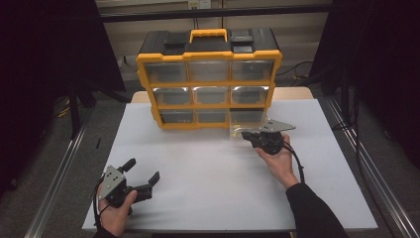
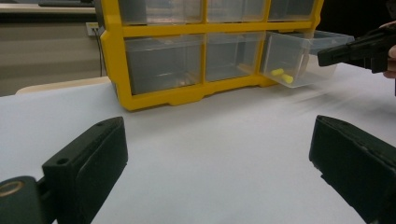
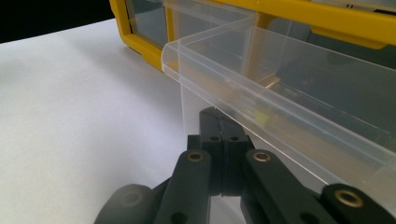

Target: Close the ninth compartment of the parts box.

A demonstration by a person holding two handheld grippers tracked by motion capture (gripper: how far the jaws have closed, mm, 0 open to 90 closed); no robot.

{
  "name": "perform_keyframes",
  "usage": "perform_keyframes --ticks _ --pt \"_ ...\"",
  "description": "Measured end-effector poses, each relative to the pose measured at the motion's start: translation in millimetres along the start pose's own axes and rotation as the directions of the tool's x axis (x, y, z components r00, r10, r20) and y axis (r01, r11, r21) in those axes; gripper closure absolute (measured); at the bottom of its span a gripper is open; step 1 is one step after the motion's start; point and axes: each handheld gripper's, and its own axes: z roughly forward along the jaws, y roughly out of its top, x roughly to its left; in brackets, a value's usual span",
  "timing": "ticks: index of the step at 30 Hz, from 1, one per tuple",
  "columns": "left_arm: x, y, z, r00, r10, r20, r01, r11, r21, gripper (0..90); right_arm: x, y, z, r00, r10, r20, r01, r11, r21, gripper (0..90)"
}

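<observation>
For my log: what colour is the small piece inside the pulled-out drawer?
Yellow piece, clearest in the left gripper view.

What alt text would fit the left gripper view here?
A clear drawer stands pulled out of the bottom row of a yellow organizer, with a small yellow piece inside. The right gripper is at its front, while the left gripper's open fingers frame the white table.

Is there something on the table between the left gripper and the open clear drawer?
Nothing visible. The left gripper rests open on bare white table. The open clear drawer, bottom right of the yellow organizer, has the right gripper shut at its front.
</observation>
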Motion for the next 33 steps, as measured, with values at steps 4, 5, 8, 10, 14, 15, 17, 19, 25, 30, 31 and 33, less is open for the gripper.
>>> perform_keyframes --ticks 4,5,8,10,14,15,17,19,25,30,31,33 --pt "0.2 0.1 -0.3 1.0000 -0.003 0.002 0.003 1.0000 -0.008 4.4 1.1 -0.9 2.5 1.0000 -0.001 -0.003 0.001 1.000 0.000 90.0" --pt "-0.1 0.1 -0.5 1.0000 -0.004 -0.001 0.004 1.0000 -0.009 4.4 1.3 -0.8 2.6 1.0000 -0.004 0.000 0.004 1.000 0.001 90.0" --pt "0.1 0.0 -0.3 1.0000 -0.004 -0.001 0.004 1.0000 -0.007 4.4 1.4 -0.6 2.7 1.0000 -0.004 0.001 0.004 1.000 -0.005 90.0" --pt "-0.3 0.0 -0.1 1.0000 -0.006 -0.001 0.006 1.0000 -0.008 4.4 0.7 -0.6 3.0 1.0000 -0.003 0.003 0.003 1.000 -0.010 90.0" --pt "-0.3 0.0 -0.1 1.0000 -0.006 -0.002 0.006 0.9999 -0.008 4.4 -0.3 -0.2 3.3 0.9999 -0.007 0.009 0.007 1.000 -0.012 90.0" --pt "-0.2 0.0 -0.1 1.0000 -0.005 -0.001 0.005 1.0000 -0.008 4.4 -0.8 -0.1 3.3 0.9999 -0.006 0.012 0.006 1.000 -0.011 90.0" --pt "-0.1 0.0 -0.1 1.0000 -0.005 0.000 0.005 0.9999 -0.009 4.4 -1.9 0.1 3.8 0.9999 -0.003 0.014 0.003 1.000 -0.011 90.0" --pt "-0.2 0.2 -0.2 1.0000 -0.007 0.004 0.007 0.9999 -0.013 4.2 -2.7 0.4 4.5 0.9999 -0.005 0.016 0.005 1.000 -0.010 90.0" --pt "0.1 0.1 -0.4 0.9999 -0.015 0.002 0.015 0.9998 -0.014 4.2 -4.3 1.4 6.2 0.9998 0.005 0.017 -0.005 1.000 -0.012 90.0" --pt "0.2 0.3 -0.4 0.9999 -0.010 0.006 0.010 0.9998 -0.015 4.1 -6.7 4.3 9.3 0.9998 0.001 0.018 0.000 1.000 -0.008 90.0" --pt "0.3 0.2 -0.5 0.9999 -0.011 0.004 0.011 0.9998 -0.014 4.1 -6.8 4.7 9.6 0.9998 -0.001 0.018 0.001 1.000 -0.006 90.0" --pt "0.8 0.2 -1.0 1.0000 -0.007 0.004 0.007 0.9999 -0.011 4.1 -6.9 5.0 10.2 0.9999 0.002 0.015 -0.002 1.000 -0.006 90.0"
